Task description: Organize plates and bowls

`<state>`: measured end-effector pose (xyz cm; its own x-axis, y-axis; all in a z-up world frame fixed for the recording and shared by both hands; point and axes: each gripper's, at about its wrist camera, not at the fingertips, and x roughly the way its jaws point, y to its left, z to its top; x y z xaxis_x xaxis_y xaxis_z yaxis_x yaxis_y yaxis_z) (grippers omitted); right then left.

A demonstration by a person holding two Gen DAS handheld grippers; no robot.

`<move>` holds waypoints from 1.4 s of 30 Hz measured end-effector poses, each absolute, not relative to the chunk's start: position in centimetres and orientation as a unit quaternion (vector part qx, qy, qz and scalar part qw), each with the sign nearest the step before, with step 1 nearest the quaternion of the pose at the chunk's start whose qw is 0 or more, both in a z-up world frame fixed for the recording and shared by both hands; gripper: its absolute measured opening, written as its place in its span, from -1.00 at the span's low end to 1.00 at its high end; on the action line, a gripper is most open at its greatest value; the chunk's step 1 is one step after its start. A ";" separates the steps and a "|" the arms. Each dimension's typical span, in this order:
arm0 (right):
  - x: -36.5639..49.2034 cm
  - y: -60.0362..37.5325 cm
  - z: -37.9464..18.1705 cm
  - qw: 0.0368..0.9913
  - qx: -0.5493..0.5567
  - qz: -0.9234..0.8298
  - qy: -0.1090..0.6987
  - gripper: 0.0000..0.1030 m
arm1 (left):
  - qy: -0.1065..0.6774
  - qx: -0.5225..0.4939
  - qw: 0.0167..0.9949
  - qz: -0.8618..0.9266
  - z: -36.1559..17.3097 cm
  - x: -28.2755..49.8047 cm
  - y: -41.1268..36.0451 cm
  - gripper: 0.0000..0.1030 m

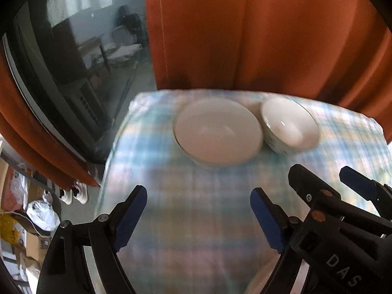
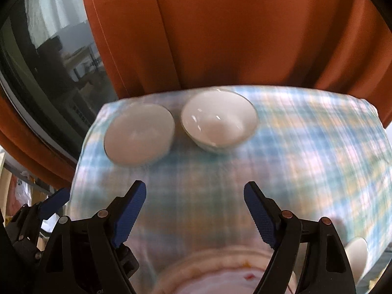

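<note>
white plate (image 1: pixel 218 132) and bowl (image 1: pixel 290 125) sit side by side at the cloth's (image 1: pixel 186 220) far edge — bowl just right of the plate. left gripper (image 1: pixel 198 216) and right gripper (image 2: pixel 194 214) hover nearer, both wide, empty. approach step, i judge — next, close in on one rim.

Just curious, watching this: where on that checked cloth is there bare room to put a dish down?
The widest bare stretch of the checked cloth lies right of the deeper bowl. The middle, between bowls and near plate, is free. The far edge is crowded: shallow bowl beside the deeper one.
</note>
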<state>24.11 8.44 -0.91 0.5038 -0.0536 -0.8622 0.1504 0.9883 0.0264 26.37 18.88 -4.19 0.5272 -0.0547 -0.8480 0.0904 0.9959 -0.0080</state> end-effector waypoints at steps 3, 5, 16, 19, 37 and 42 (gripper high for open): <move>26.5 9.2 -1.4 0.869 0.052 -0.053 0.490 0.49 | 0.481 0.025 0.876 -0.036 -4.7 28.5 19.2 0.67; 27.9 9.5 -1.8 0.868 0.054 -0.050 0.491 0.37 | 0.483 0.024 0.874 -0.034 -5.2 29.7 19.5 0.64; 32.5 10.3 -6.2 0.853 0.076 -0.042 0.515 -0.11 | 0.500 0.032 0.865 -0.043 -8.6 33.3 19.0 0.29; 33.5 10.2 -6.9 0.852 0.081 -0.043 0.516 -0.18 | 0.502 0.032 0.863 -0.045 -9.1 34.2 18.7 0.10; 33.2 9.8 -7.3 0.842 0.059 -0.037 0.535 -0.65 | 0.519 0.036 0.853 -0.036 -9.5 33.4 18.4 -0.34; 30.9 9.7 -7.0 0.837 0.049 -0.032 0.545 -0.65 | 0.528 0.034 0.848 -0.037 -9.7 31.1 18.2 -0.34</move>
<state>30.95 9.69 -6.98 0.4044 -0.0005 -0.9146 0.1069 0.9932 0.0467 31.09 18.17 -9.65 0.4401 -0.0271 -0.8975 0.0996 0.9949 0.0188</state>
